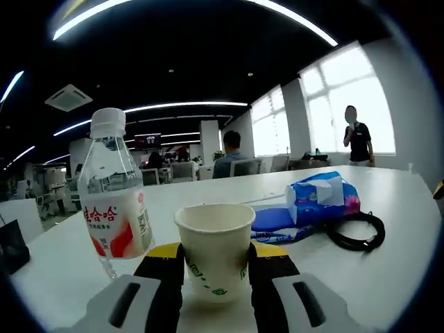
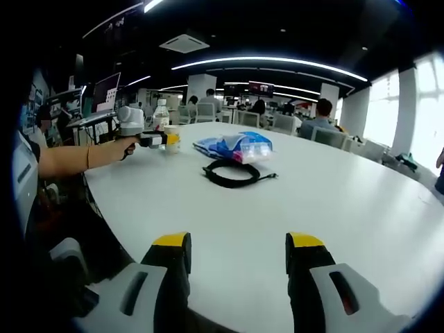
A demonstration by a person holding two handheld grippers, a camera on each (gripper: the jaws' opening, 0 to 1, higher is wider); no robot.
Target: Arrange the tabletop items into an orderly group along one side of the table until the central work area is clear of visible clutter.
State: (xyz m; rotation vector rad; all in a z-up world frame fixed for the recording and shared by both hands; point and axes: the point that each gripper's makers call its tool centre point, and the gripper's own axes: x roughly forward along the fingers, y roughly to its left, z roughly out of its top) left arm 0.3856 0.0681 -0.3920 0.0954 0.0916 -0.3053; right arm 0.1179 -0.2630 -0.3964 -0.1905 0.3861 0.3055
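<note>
The left gripper (image 1: 216, 267) has its jaws pressed against both sides of a paper cup (image 1: 214, 250), which stands on the white table (image 2: 333, 201) near its far left edge in the right gripper view. Just beside the cup stands a water bottle (image 1: 113, 201), upright and close enough that a careless sideways shift could knock it over. The thin cup could also crumple if squeezed harder, or tip if dragged. Farther toward the middle lie a blue tissue pack (image 2: 234, 147) and a coiled black cable (image 2: 232, 173), still cluttering the work area. The right gripper (image 2: 239, 253) hovers with jaws apart, holding nothing, over the near edge.
</note>
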